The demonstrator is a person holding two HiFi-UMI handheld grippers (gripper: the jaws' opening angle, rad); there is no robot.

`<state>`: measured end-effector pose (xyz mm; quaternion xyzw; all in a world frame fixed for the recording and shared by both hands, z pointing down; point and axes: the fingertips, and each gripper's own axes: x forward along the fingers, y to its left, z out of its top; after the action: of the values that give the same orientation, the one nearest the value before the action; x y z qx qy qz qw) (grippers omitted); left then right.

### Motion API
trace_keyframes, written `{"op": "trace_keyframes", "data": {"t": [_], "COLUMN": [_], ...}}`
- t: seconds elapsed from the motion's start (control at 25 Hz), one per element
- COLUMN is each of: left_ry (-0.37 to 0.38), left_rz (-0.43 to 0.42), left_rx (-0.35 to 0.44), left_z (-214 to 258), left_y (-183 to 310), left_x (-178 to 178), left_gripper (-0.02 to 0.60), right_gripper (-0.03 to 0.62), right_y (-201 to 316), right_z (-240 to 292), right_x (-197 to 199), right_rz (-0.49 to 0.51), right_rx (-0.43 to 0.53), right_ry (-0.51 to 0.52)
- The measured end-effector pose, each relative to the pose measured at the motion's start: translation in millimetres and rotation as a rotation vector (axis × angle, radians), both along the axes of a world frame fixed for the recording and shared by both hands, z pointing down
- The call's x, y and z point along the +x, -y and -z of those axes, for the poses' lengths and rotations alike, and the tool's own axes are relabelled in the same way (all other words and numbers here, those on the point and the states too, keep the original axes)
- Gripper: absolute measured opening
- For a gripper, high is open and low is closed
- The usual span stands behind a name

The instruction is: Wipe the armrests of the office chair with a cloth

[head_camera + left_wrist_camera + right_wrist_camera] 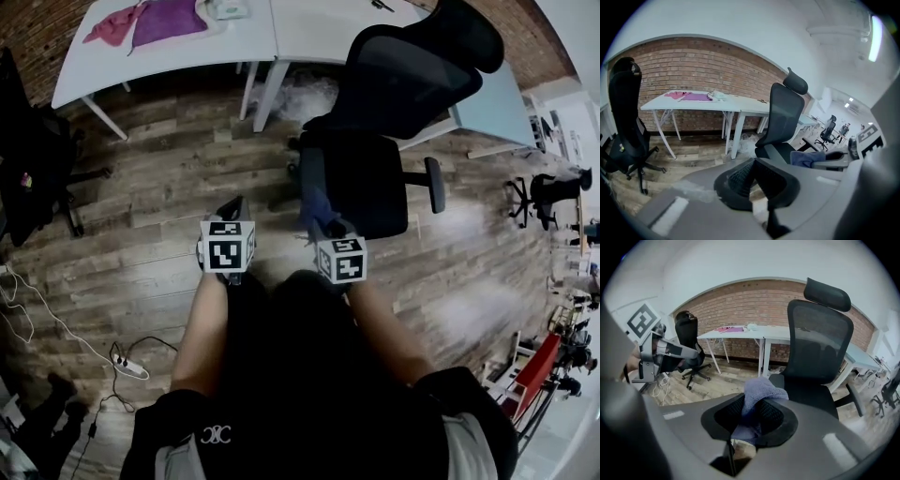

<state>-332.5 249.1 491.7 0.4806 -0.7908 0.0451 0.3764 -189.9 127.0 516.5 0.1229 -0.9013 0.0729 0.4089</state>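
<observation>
1. The wooden floor (159,159) fills most of the head view.
2. A white surface (187,58) stands along the brick wall. A purple rag (169,21) and a pink rag (111,26) lie on it.
3. The black office chair (375,178) stands upright in front of the surface, its mesh back toward it. One armrest (434,184) juts out on the far side of the seat.
4. A second black chair (28,159) stands well apart, at the left.
5. The left tongs (752,176) are pressed together with nothing between them. They are held out over the floor, beside the right tongs (752,416).
6. The right tongs pinch a blue-grey cloth (759,392), which bulges above the pads.
7. The cloth is at the near edge of the chair's seat. Whether it touches an armrest cannot be told.
</observation>
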Motion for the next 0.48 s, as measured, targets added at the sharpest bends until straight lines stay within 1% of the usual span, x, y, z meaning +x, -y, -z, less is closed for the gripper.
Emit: {"op": "trace_keyframes", "data": {"t": [0.12, 0.24, 0.4, 0.48], "left_ry": [-0.020, -0.033, -0.053, -0.053], "left_rz": [-0.044, -0.068, -0.087, -0.104], "left_rx": [-0.014, -0.032, -0.060, -0.079], "left_z": [-7, -16, -30, -35], "left_y": [12, 22, 28, 32], "left_x": [0, -2, -8, -10], "left_gripper": [0.006, 0.006, 0.006, 0.006], "right_gripper": [0.086, 0.086, 0.086, 0.086], "right_y": [10, 16, 8, 3], "right_z": [-20, -47, -85, -105], "right_x": [6, 16, 29, 37], "right_rz": [-0.030, -0.056, -0.065, -0.075], "right_rx": [-0.008, -0.031, -0.082, -0.126], "right_ry": [-0.063, -0.134, -0.228, -0.272]}}
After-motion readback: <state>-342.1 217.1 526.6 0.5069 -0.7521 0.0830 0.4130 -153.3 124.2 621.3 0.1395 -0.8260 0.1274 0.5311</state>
